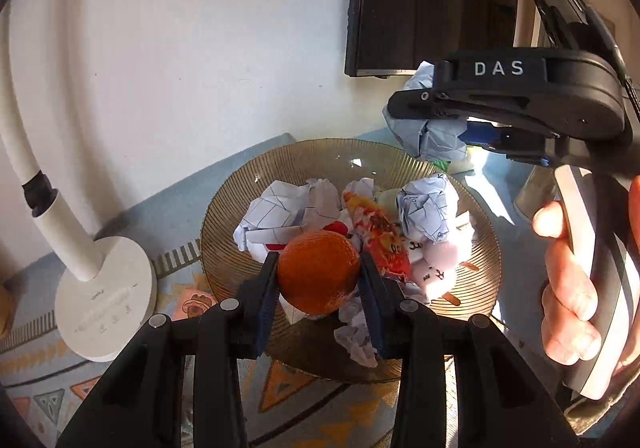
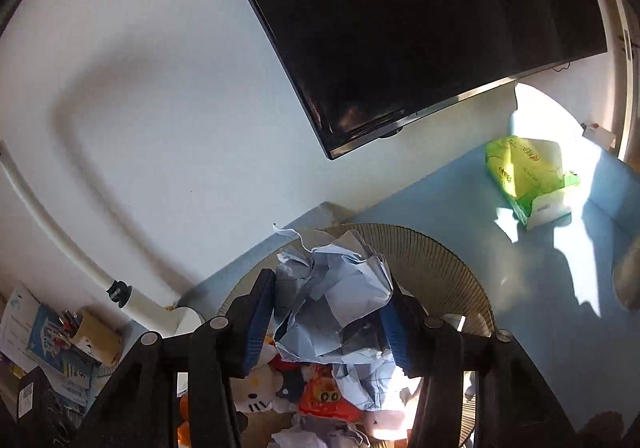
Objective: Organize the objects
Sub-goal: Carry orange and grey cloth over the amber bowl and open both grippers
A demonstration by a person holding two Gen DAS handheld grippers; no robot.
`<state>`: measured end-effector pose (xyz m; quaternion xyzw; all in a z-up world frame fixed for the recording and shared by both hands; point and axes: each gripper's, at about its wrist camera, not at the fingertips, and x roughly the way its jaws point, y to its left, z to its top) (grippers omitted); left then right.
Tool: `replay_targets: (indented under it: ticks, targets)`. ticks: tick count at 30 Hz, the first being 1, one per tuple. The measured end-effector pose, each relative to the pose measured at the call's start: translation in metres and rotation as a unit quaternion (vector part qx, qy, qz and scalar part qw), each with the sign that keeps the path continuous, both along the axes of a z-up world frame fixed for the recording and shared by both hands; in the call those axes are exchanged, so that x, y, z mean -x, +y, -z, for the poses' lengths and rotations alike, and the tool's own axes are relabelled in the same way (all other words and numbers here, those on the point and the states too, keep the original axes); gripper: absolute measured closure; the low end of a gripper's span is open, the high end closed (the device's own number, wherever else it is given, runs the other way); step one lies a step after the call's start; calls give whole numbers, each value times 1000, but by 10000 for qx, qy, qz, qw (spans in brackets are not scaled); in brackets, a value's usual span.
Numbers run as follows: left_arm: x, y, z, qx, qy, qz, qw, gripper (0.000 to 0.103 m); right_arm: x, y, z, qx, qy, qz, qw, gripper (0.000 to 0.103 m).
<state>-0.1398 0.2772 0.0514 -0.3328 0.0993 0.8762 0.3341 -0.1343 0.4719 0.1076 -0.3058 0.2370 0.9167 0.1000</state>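
White wall corner, dark monitor [image 2: 420, 28] mounted above a worktop [image 2: 540, 268] with a blue surface and a patterned mat [image 1: 312, 400] under the work area. Left hand-held gripper [image 1: 319, 280] is clamped narrow on an orange [image 1: 318, 270], pads on both sides, held above the ribbed glass bowl [image 1: 224, 224]. Right hand-held gripper [image 2: 328, 312] has a crumpled paper ball [image 2: 336, 288] between its pads at a mid opening; paper fills the gap and looks gripped, held above the far side of the same bowl. A hand [image 1: 568, 288] is visible on the right tool's handle in the left view. Step looks like sorting: fruit out, waste paper out, each to its own place, though I can't see either destination. To do it well: keep the orange squeeze steady, it's round and could roll out if the pads ease; carry both loads clear of the rim before moving sideways; paper is springy, so don't relax the grip until over the drop spot. Bowl still holds several paper wads [image 1: 280, 212], a red-orange snack wrapper [image 1: 380, 240], a white cat plush [image 2: 256, 388] and something pale pink I can't identify. Outside the bowl: white desk lamp [image 1: 104, 300] to the left, green tissue pack [image 2: 528, 180] far right, pen cup [image 2: 96, 336] and booklets beyond the lamp.
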Motion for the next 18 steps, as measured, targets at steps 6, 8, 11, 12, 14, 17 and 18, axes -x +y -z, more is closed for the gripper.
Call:
replay_targets:
  ticks: [6, 8, 11, 12, 14, 17, 18]
  targets:
    - [20, 7, 24, 134, -161, -161, 9997, 8, 17, 6, 19, -120, -270, -141, 9995, 39]
    - [18, 3, 25, 112, -247, -111, 9996, 8, 8, 5, 20, -97, -253, -170, 9995, 39]
    - [9, -4, 19, -58, -365, -48, 9993, 8, -9, -3, 14, -144, -156, -221, 9995, 39]
    - [5, -6, 16, -104, -369, -25, 9993, 8, -15, -7, 10, -205, -124, -238, 9994, 38]
    - [-6, -15, 8, -149, -306, -9, 9994, 8, -29, -15, 1, -304, -52, -288, 9991, 37]
    - [-26, -38, -9, -267, -154, -18, 9995, 8, -55, -33, -15, -389, 120, -424, 9983, 36]
    - [-33, -50, -16, -338, -104, -69, 9993, 8, -62, -40, -19, -408, 176, -511, 9977, 36]
